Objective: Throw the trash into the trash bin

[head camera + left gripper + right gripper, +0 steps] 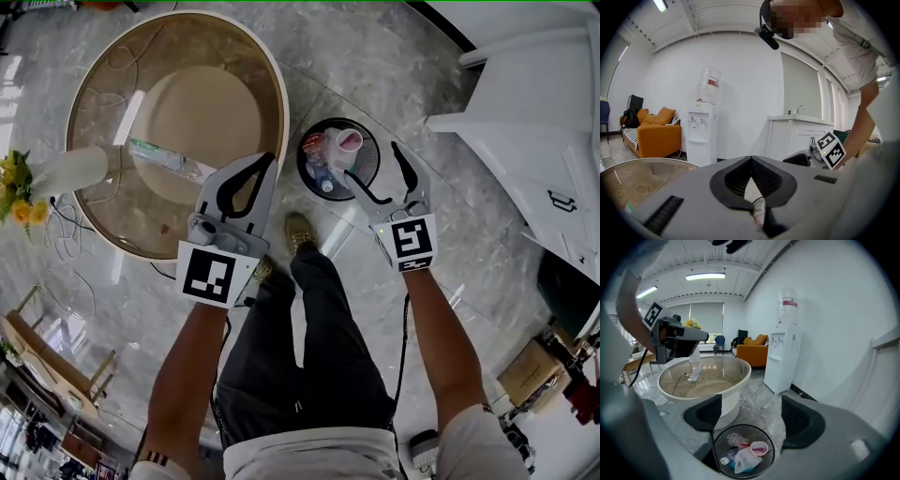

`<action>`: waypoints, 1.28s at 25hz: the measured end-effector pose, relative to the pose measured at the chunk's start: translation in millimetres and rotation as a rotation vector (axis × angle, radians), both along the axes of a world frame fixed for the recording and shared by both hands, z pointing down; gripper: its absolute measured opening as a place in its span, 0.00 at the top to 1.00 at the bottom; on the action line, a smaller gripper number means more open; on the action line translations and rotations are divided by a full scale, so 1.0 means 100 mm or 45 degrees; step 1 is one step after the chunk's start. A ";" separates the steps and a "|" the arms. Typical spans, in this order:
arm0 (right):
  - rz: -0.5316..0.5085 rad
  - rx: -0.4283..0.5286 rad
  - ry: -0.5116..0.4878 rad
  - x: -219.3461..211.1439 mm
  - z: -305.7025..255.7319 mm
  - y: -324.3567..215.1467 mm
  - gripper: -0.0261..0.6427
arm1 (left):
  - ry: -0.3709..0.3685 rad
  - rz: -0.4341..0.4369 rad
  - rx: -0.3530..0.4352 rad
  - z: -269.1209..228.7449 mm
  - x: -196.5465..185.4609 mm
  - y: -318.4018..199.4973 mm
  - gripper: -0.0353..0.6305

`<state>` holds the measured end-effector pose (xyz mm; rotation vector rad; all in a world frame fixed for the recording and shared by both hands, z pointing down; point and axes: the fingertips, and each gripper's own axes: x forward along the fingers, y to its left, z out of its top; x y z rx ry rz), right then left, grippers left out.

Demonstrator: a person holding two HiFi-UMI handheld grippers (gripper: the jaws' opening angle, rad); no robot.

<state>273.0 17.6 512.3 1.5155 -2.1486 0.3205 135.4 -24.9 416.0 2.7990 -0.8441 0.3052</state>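
Two grippers hang above the trash bin [304,170]. The right gripper [373,165] is directly over its rim with its jaws spread wide apart and nothing between them; its own view looks straight down into the bin past them. The left gripper [269,161] sits just to the bin's left, over the edge of the round glass table [281,103], with its jaw tips pressed together and no object that I can make out caught in them.

Inside the bin lies the trash [740,460]: a cup with a pink inside [349,141], a crumpled clear bottle [733,438] and a small capped bottle [324,182] (all loosely piled). Left of the bin, a clear plastic bottle [169,157] lies flat on the table top. Further left, at the table's far edge, is a white vase [70,172] with yellow flowers [17,187].
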 end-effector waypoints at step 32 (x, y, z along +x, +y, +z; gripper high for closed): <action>-0.570 0.284 -0.132 -2.45 -0.94 -0.53 0.96 | -0.053 -0.416 0.042 -0.12 -1.76 -0.01 0.95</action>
